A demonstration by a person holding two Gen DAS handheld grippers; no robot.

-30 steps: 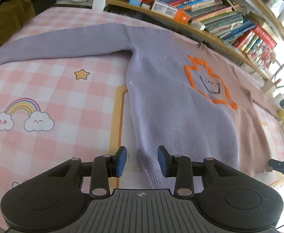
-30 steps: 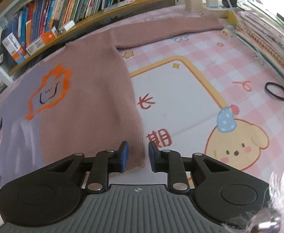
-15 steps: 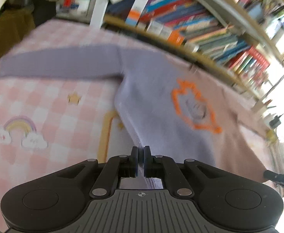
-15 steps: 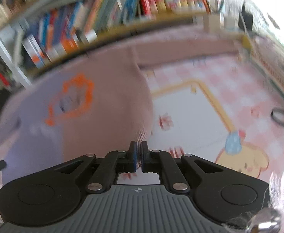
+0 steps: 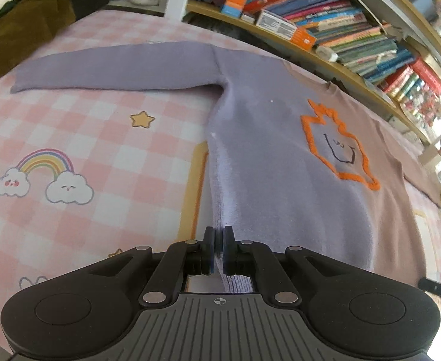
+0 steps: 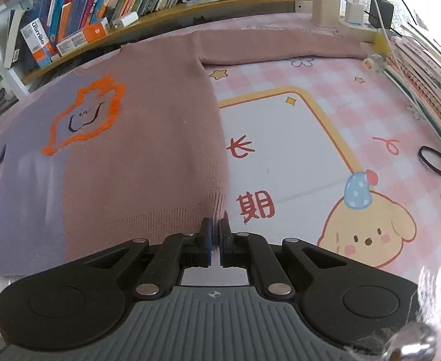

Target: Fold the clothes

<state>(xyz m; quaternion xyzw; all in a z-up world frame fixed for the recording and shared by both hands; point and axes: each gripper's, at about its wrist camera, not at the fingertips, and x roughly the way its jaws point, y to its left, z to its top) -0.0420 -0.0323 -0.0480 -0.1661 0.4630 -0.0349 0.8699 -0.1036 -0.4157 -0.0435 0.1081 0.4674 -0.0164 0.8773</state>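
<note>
A two-tone sweater (image 5: 274, 162), purple on one half and dusty pink on the other (image 6: 148, 138), lies front up on the pink checked mat with both sleeves spread out. An orange outlined figure (image 5: 337, 147) is on its chest. My left gripper (image 5: 219, 248) is shut on the purple bottom hem corner, lifting it into a ridge. My right gripper (image 6: 215, 240) is shut on the pink bottom hem corner (image 6: 218, 204).
A low bookshelf (image 5: 325, 30) full of books runs along the far edge. Dark clothes (image 5: 24, 27) are heaped at the far left. A black hair tie (image 6: 434, 160) lies on the mat at right, beside stacked notebooks (image 6: 425, 69). Chargers (image 6: 352, 9) stand far right.
Both grippers closed from open onto the sweater's bottom hem corners and lifted them slightly off the mat.
</note>
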